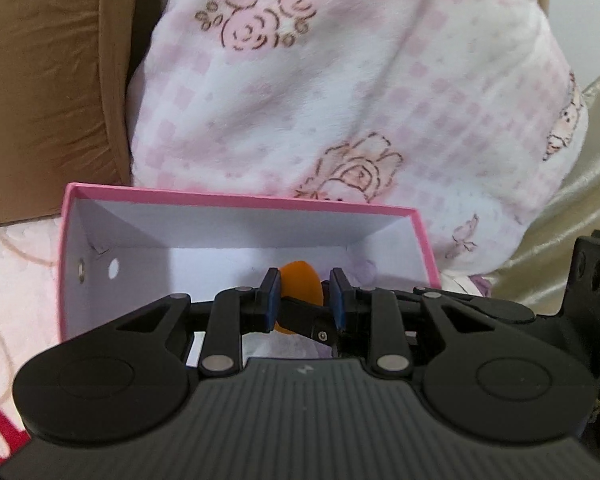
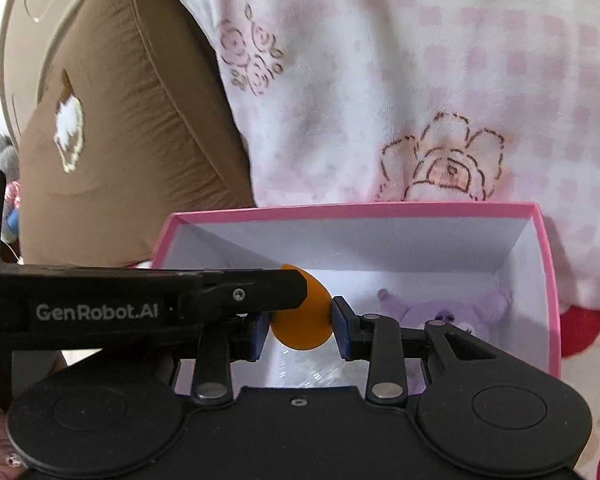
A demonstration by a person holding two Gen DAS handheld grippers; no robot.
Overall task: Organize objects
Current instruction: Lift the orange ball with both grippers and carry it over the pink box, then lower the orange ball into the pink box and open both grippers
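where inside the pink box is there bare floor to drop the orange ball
Free: the white floor along the left wall with the punched hole of the pink box. Crowded: the right end, where a purple plush toy lies, and the middle, where the right gripper holds the orange ball.

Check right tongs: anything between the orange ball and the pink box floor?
Nothing visible. The right tongs grip the orange ball above the open pink box. A purple plush lies farther right inside; the left tongs sit beside the ball.
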